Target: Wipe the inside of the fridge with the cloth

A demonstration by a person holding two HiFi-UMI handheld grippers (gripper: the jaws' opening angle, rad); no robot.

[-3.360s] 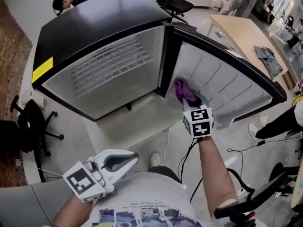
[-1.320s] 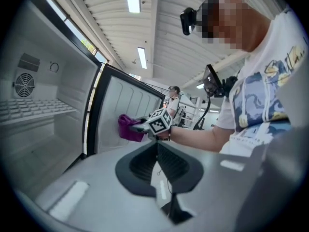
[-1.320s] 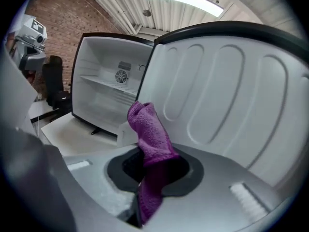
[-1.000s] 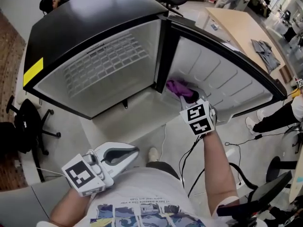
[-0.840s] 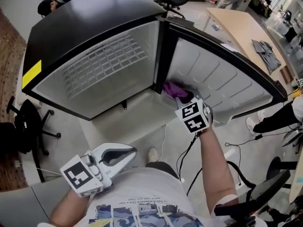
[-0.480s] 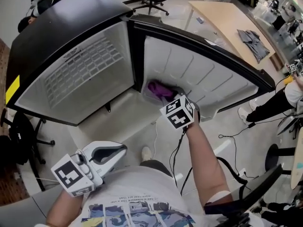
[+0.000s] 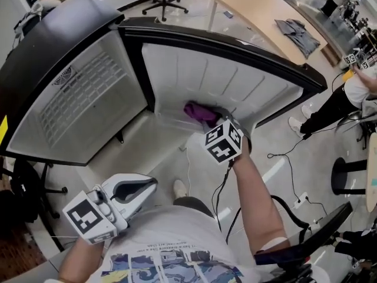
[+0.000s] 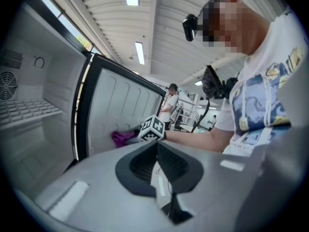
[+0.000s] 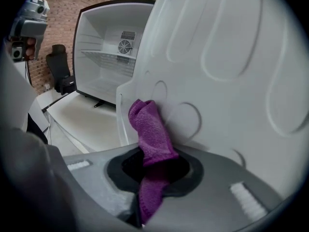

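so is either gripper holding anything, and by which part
The right gripper grips the purple cloth by its bunched lower end; the left gripper holds nothing.

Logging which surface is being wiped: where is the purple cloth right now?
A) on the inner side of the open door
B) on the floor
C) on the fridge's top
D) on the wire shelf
A: the right gripper holds the cloth against the moulded inner side of the open door.
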